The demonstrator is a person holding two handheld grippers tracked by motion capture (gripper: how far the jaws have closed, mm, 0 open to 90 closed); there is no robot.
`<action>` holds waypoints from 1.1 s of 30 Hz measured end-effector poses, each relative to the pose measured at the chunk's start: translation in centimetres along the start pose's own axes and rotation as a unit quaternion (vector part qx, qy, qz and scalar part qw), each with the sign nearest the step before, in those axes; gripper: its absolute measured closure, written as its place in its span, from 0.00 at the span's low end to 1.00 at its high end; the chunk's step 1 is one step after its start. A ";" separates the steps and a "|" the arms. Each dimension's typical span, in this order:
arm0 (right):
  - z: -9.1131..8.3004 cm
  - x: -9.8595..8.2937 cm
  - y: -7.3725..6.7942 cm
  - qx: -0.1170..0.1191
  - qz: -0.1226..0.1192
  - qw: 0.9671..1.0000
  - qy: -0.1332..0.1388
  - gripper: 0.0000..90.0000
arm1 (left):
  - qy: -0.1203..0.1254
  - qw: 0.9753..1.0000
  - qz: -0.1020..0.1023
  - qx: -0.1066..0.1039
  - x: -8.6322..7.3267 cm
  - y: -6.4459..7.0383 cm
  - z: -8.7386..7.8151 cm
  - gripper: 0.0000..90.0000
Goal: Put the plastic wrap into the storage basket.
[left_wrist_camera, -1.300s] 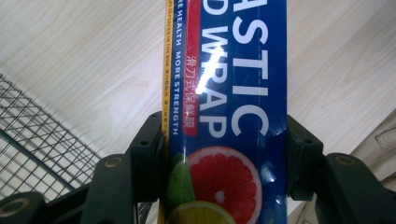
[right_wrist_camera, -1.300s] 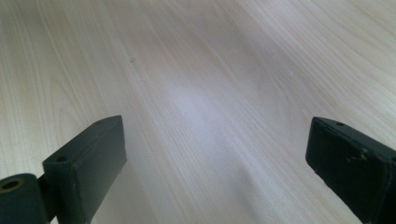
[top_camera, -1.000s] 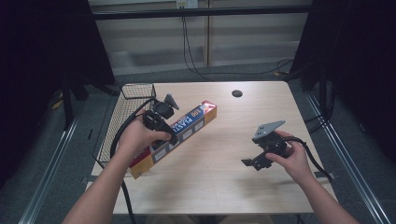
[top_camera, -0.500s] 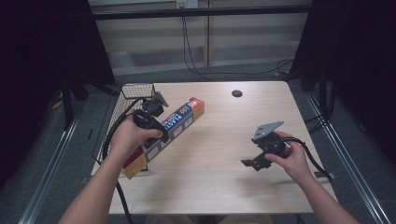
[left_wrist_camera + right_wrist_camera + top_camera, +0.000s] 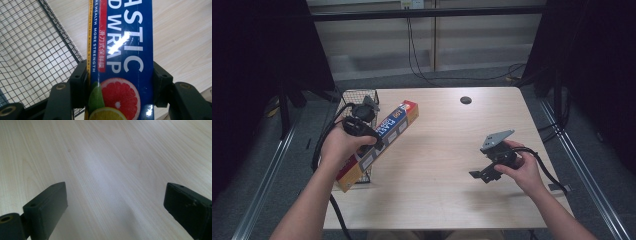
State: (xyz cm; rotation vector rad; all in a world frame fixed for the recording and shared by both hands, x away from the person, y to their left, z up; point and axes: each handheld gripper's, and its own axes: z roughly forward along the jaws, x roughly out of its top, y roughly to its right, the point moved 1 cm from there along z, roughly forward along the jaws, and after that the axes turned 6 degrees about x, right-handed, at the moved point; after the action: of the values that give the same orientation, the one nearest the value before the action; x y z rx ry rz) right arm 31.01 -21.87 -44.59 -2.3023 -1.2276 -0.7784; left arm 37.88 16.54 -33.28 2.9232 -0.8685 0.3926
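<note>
A: What do the left gripper's [image 5: 120,82] jaws have?

B: They clamp the plastic wrap box [image 5: 122,50] from both long sides, pads pressed against its blue face and yellow edge. In the high view that box [image 5: 379,142] slants over the table's left edge, its near end low beside the wire basket [image 5: 359,97], its red far end over bare wood.

A: And just outside the jaws?

B: Basket mesh [image 5: 37,50] on one side, open tabletop [image 5: 185,37] on the other.

A: The right gripper [image 5: 115,207]?

B: Jaws spread wide, nothing between them, wood beneath. In the high view it [image 5: 492,162] sits well apart from the box, with clear table [image 5: 437,165] between.
</note>
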 end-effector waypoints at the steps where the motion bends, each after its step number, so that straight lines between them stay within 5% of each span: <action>1: 0.0 0.0 0.0 0.001 -0.001 1.000 0.000 0.05 | 0.000 1.000 -0.004 -0.001 -0.1 -0.2 0.0 0.49; 17: 0.1 0.1 -0.1 -0.003 -0.004 1.000 -0.002 0.05 | 0.006 0.999 -0.052 0.008 -1.3 -2.8 -0.6 0.49; 33: 0.1 0.0 -0.2 0.000 -0.001 1.000 -0.004 0.05 | 0.007 0.994 -0.104 0.023 -1.9 -4.6 -0.5 0.49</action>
State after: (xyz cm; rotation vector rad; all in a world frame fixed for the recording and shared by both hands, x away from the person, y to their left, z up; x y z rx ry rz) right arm 30.85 -21.69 -44.59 -2.3067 -1.2324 -0.7713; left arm 38.74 21.50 -33.22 3.0095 -0.5531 0.4228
